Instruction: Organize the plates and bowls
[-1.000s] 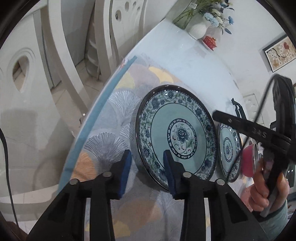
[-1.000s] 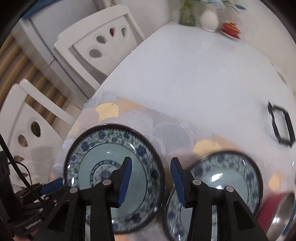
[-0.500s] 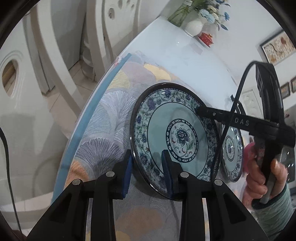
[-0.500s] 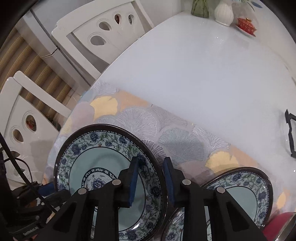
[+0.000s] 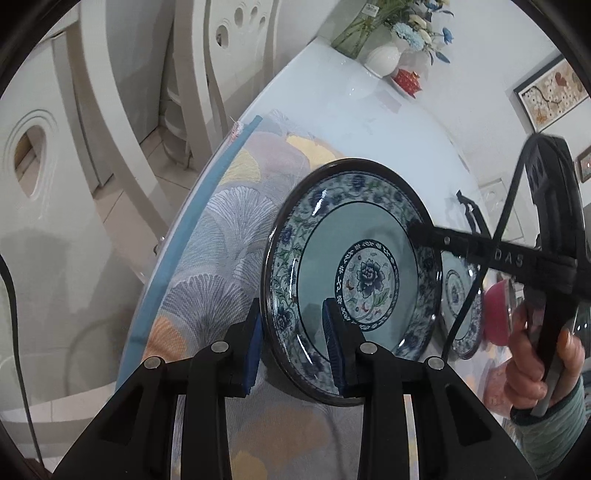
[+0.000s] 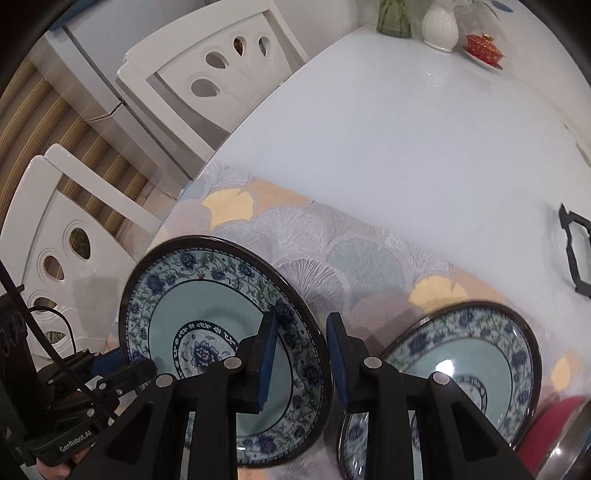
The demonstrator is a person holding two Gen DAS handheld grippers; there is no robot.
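Note:
A blue floral plate (image 5: pixel 354 280) (image 6: pixel 207 332) lies on a leaf-patterned cloth (image 5: pixel 221 236) (image 6: pixel 332 236). My left gripper (image 5: pixel 295 347) is shut on its near left rim, one blue pad under the edge and one inside the well. My right gripper (image 6: pixel 301 358) is shut on the opposite rim, one pad inside and one outside. The left wrist view shows the right gripper (image 5: pixel 415 230) reaching in from the right, and the left gripper (image 6: pixel 114 365) appears at the lower left of the right wrist view. A second, matching plate (image 6: pixel 480 354) (image 5: pixel 452 284) sits just to the right.
A red bowl (image 6: pixel 550 428) (image 5: pixel 496 317) with a steel rim stands beyond the second plate. Far across the white table (image 6: pixel 406 129) are a white vase (image 6: pixel 439 24), a small red dish (image 6: pixel 484 46) and a black frame (image 6: pixel 576 251). White chairs (image 6: pixel 207 74) line the table's left edge.
My right gripper shifted onto the left plate's right rim and its pads closed on it. My left gripper's pads drew slightly closer on the rim and stayed in place.

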